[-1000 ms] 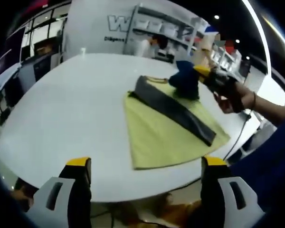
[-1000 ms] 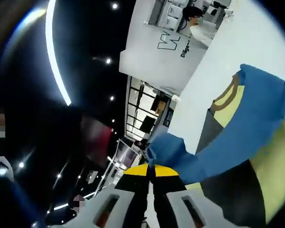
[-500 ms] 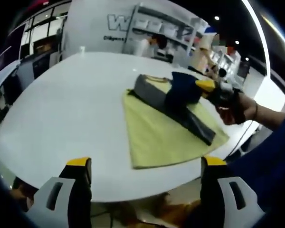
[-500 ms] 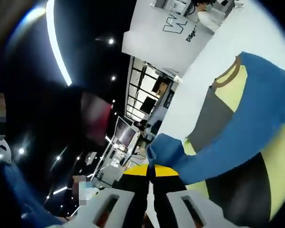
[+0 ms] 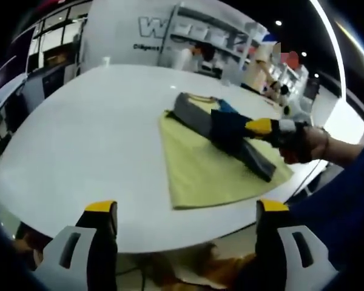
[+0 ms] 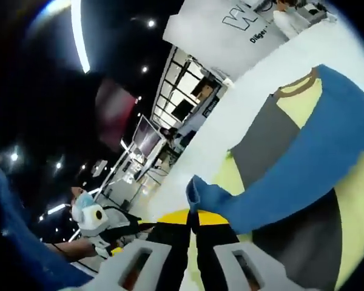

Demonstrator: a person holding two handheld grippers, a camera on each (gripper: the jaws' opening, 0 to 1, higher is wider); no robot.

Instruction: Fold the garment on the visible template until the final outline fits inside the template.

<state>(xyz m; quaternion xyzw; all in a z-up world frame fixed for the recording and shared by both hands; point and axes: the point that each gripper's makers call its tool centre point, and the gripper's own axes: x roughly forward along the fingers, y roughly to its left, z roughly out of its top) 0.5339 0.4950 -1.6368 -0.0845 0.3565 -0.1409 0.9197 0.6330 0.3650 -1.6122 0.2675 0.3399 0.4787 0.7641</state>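
Note:
A yellow garment (image 5: 200,167) lies flat on the white table (image 5: 79,133), with a dark grey band (image 5: 191,115) across it and a brown collar (image 6: 296,86) at its far end. My right gripper (image 5: 247,126) comes in from the right, shut on the cuff of the blue sleeve (image 5: 224,124) and holding it low over the grey band. In the right gripper view the blue sleeve (image 6: 291,170) runs from my shut right gripper (image 6: 193,213) back over the grey band (image 6: 264,142). My left gripper (image 5: 185,209) stands open at the near table edge, holding nothing. I cannot tell a template apart from the garment.
A person's hand (image 5: 306,142) holds the right gripper. The table's rounded near edge (image 5: 139,245) runs just past the left jaws. Behind the table stand a lettered wall (image 5: 164,27), shelves and people. Desks with monitors (image 6: 148,136) are at the far side.
The right gripper has carried the blue sleeve down and across the garment, from above the collar end to low over the grey band. The left gripper has stayed open and still.

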